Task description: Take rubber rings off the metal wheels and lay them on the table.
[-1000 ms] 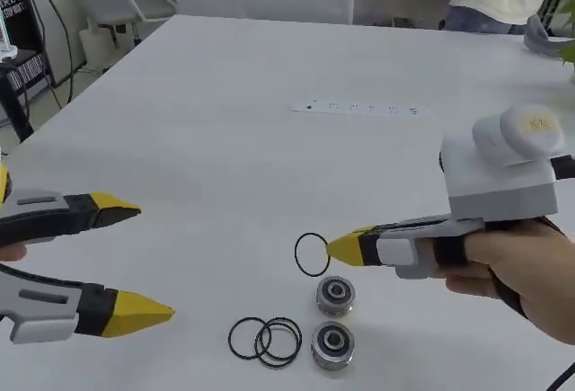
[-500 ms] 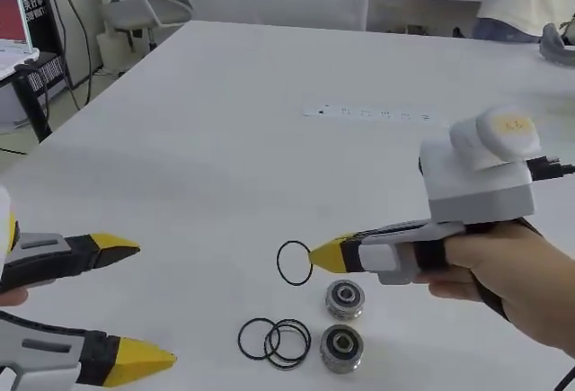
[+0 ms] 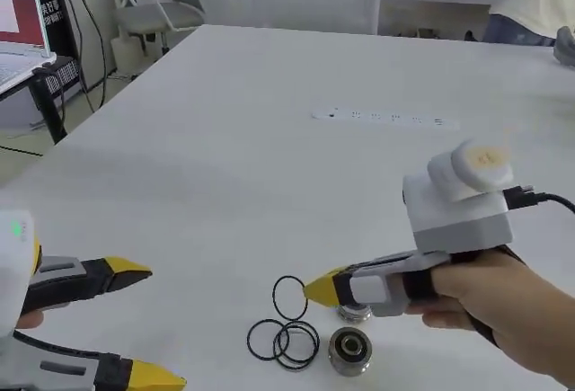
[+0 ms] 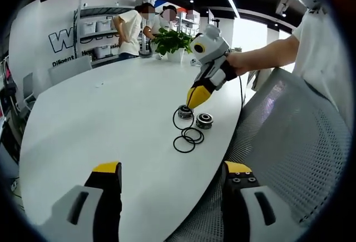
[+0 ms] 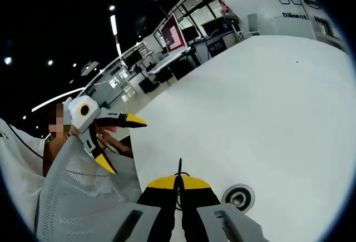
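Observation:
My right gripper (image 3: 310, 290) is shut on a thin black rubber ring (image 3: 289, 297), which hangs just above the white table (image 3: 225, 157). Below it, loose black rings (image 3: 283, 342) lie overlapping on the table. One metal wheel (image 3: 349, 351) sits to their right, and another wheel (image 3: 358, 314) is half hidden behind the right jaws. In the right gripper view the held ring (image 5: 179, 169) shows edge-on between the shut tips (image 5: 178, 183), with a wheel (image 5: 238, 197) beside them. My left gripper (image 3: 153, 325) stands open and empty at the near left. The left gripper view shows the wheels (image 4: 204, 121) and the laid rings (image 4: 186, 140).
A white power strip (image 3: 386, 119) lies further back on the table. Chairs (image 3: 310, 0) stand along the far edge. The near table edge runs close to the wheels (image 4: 222, 136), with a mesh chair (image 4: 278, 142) beyond it. People stand by a plant (image 4: 169, 39) in the background.
My right gripper has carried the held ring left and down from above the wheels toward the laid rings. The head camera has shifted. The left gripper stays open.

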The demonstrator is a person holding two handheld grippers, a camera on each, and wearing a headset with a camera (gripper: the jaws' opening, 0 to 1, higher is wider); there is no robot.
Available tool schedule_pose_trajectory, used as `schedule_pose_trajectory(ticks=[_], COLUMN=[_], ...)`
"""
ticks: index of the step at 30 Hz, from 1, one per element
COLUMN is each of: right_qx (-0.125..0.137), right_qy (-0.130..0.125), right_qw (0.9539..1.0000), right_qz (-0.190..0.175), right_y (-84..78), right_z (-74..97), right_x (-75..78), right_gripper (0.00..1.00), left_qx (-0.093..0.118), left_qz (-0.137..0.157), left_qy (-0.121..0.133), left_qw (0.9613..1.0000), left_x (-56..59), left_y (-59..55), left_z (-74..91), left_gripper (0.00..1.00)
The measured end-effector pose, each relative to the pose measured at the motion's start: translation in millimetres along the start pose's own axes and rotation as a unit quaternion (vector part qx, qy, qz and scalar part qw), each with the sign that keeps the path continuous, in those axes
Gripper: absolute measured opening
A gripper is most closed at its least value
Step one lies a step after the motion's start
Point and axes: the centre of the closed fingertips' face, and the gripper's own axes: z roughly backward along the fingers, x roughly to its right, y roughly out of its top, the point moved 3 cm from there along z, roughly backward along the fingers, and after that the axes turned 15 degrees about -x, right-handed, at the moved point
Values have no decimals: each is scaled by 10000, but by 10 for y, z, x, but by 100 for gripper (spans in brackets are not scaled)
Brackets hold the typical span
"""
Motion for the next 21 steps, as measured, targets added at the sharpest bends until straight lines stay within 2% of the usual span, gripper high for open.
schedule_pose_trajectory(ticks=[11,15,18,21], right_qx=[-266,-332,-351,-340], right_qy=[100,55,-108,-123], right_qw=[9996,9994,9993,9993], right_qz=[43,61,-51,-139], right_y=[-80,-111,-132,-141], right_z=[-171,-210,-218,-215], right_x=[-41,-12,66,95], right_gripper=[0,0,0,0], left_qx=[-41,-46,-68,-92], left_qz=[10,44,54,36], left_qy=[-52,-60,-70,-80], left_qw=[10000,10000,9999,9999], left_x=[40,41,44,51], left_y=[-6,-15,-24,-25], left_z=[-43,-45,-51,-57], left_gripper=[70,70,69,69])
